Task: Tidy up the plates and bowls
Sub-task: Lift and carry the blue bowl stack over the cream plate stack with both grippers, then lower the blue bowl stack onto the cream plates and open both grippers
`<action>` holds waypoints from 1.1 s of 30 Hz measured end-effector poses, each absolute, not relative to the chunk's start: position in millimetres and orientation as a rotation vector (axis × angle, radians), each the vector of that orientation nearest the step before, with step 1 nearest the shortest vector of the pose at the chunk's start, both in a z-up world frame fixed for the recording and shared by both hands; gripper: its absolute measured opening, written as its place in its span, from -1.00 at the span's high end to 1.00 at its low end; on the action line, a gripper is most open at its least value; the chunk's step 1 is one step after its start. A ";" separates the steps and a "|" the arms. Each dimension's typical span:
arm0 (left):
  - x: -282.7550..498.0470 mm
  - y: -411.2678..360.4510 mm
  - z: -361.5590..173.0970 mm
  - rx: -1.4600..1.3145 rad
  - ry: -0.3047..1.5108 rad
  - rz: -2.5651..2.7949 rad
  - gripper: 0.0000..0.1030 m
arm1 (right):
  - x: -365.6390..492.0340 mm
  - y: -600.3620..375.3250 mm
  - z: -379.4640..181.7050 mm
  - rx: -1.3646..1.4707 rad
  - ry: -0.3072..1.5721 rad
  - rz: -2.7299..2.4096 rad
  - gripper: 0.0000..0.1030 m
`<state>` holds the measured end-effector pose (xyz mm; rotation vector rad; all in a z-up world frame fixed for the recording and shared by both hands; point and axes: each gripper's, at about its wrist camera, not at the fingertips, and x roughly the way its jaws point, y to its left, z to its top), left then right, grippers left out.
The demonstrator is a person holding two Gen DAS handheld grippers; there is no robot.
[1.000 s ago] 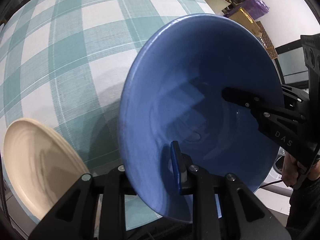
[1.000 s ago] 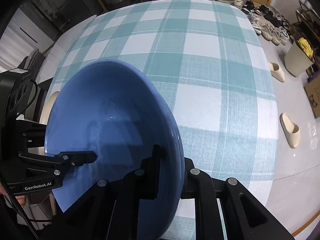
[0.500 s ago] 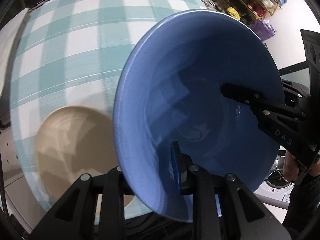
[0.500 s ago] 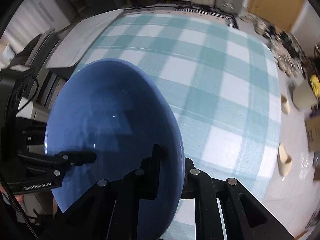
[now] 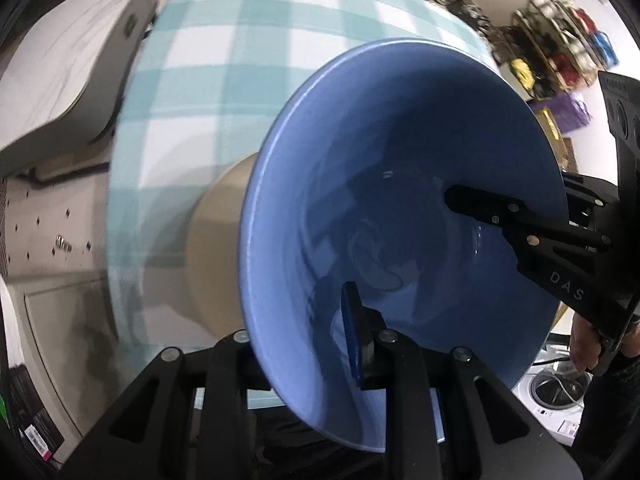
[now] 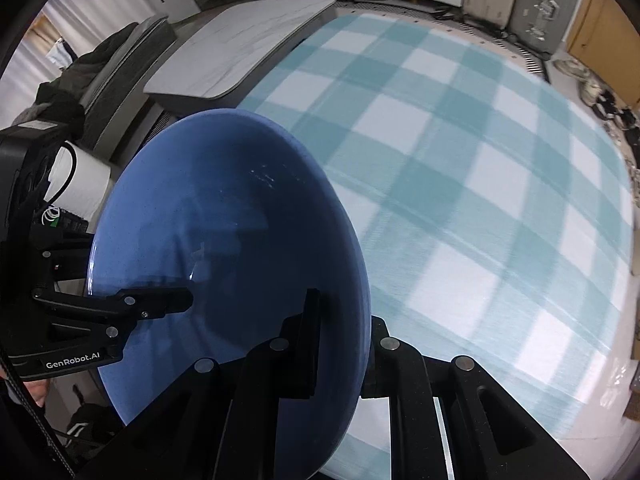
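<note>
A large blue bowl (image 5: 392,184) is held in the air between both grippers; it also shows in the right wrist view (image 6: 224,240). My left gripper (image 5: 296,344) is shut on its near rim, one finger inside, one outside. My right gripper (image 6: 340,332) is shut on the opposite rim and appears in the left wrist view (image 5: 520,224) reaching in from the right. A beige plate (image 5: 216,248) lies on the checked tablecloth (image 5: 224,60), partly hidden behind the bowl's left edge.
The teal-and-white checked table (image 6: 460,184) fills the right wrist view. A grey marble-look table (image 6: 248,44) stands beside it, also in the left wrist view (image 5: 64,64). Shelves and clutter (image 5: 560,48) lie beyond the far edge. A white roll (image 6: 84,184) stands left.
Both grippers have swung the blue bowl leftward over the table. The beige plate has moved from the lower left to behind the bowl's left edge. The grey table has come into view.
</note>
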<state>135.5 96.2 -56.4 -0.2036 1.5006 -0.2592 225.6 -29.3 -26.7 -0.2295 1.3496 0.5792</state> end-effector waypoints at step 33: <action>136.5 156.0 -72.5 -0.278 1.381 -0.100 -0.01 | 204.7 -13.4 -41.4 -0.280 1.193 0.583 -0.39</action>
